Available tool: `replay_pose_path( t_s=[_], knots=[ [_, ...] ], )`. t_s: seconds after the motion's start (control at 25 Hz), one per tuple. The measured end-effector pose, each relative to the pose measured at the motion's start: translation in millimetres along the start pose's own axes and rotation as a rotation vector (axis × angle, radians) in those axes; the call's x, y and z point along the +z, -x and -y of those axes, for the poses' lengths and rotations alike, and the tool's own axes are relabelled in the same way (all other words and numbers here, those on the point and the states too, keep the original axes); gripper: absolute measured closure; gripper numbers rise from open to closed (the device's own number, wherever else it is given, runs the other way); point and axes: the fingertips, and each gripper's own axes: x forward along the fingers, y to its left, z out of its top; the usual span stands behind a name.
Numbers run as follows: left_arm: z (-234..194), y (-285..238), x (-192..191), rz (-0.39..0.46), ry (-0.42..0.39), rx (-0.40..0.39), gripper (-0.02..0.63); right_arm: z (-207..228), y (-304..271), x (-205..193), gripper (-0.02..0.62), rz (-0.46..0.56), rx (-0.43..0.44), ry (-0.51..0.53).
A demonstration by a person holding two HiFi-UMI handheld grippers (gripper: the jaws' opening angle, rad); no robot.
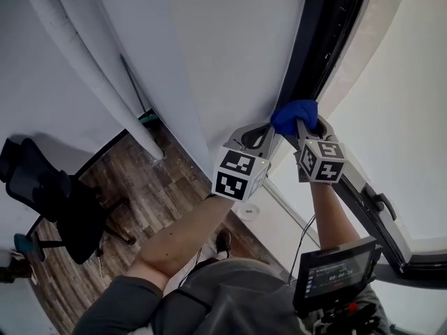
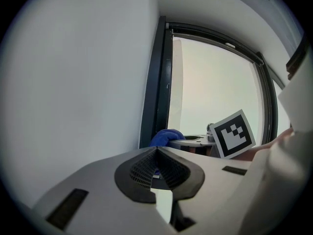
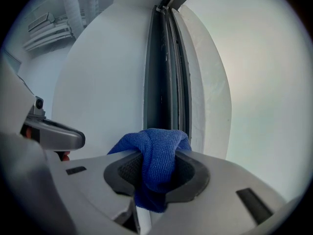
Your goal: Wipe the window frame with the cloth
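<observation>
A blue cloth [image 1: 293,116] is bunched between the jaws of my right gripper [image 1: 308,125], which is shut on it and holds it up against the dark window frame [image 1: 328,30]. In the right gripper view the blue cloth [image 3: 155,160] hangs through the jaws, with the dark window frame [image 3: 165,72] running up just beyond it. My left gripper [image 1: 271,132] sits right beside the cloth on its left, jaws shut with nothing between them. The left gripper view shows the blue cloth [image 2: 166,137] past the jaw tips, by the dark window frame [image 2: 155,82].
A white wall [image 1: 223,54] lies left of the frame and a pale window pane [image 1: 405,103] right of it. A black window handle [image 1: 380,202] sticks out lower on the frame. Far below are a wooden floor [image 1: 150,187], a black office chair [image 1: 52,197] and a white pipe [image 1: 91,68].
</observation>
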Motion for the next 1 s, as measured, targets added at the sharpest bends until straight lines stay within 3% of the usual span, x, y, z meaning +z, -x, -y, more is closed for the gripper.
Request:
replay_pose_path(
  t_s=[0.56,1.0],
  knots=[
    [-3.8,-5.7,-71.8,-0.107,0.029,-0.032,0.598,1.2,-14.4,-94.9,0.479,-0.147,-0.055,-0.066],
    [-4.5,-4.4,-79.6,-0.114,0.051,-0.047,0.598,-1.3,-6.3,-96.1,0.479,-0.138,-0.063,-0.092]
  ],
)
